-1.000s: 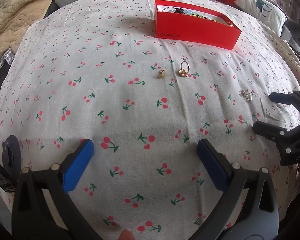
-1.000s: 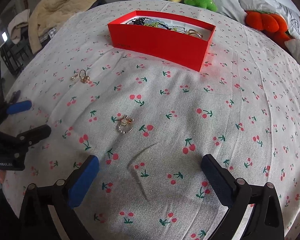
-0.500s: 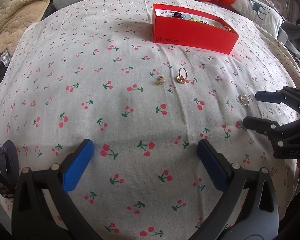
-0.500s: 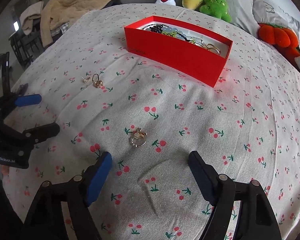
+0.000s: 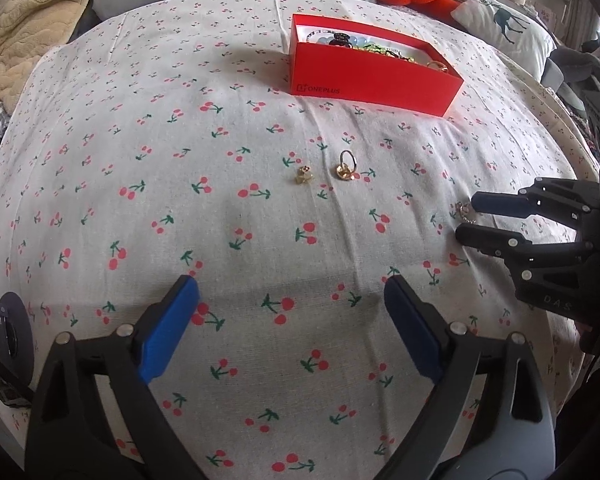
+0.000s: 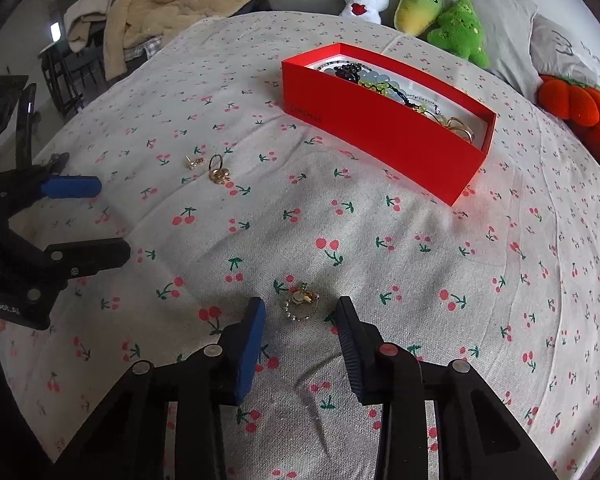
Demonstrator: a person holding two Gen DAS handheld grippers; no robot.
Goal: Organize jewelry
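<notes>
Left wrist: left gripper (image 5: 290, 320) hung wide, nothing btwn jaws, closing slightly; gold ring (image 5: 345, 168) + stud (image 5: 303, 175) lay loose on bed (image 5: 100, 160).

Right wrist: right gripper (image 6: 300, 322) closing round beaded ring (image 6: 300, 306), pads not touching yet. Best to pinch ring only, not cloth, then carry to red box (image 6: 380, 136).

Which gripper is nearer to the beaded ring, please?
Right. The right gripper straddles the beaded ring, jaws closing, pads not touching; the left gripper hangs well aside.

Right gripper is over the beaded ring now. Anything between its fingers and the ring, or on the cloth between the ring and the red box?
Nothing visible. The right gripper is closing with only the beaded ring between its jaws, not yet pressed. Bare cherry-print cloth runs to the red box.
</notes>
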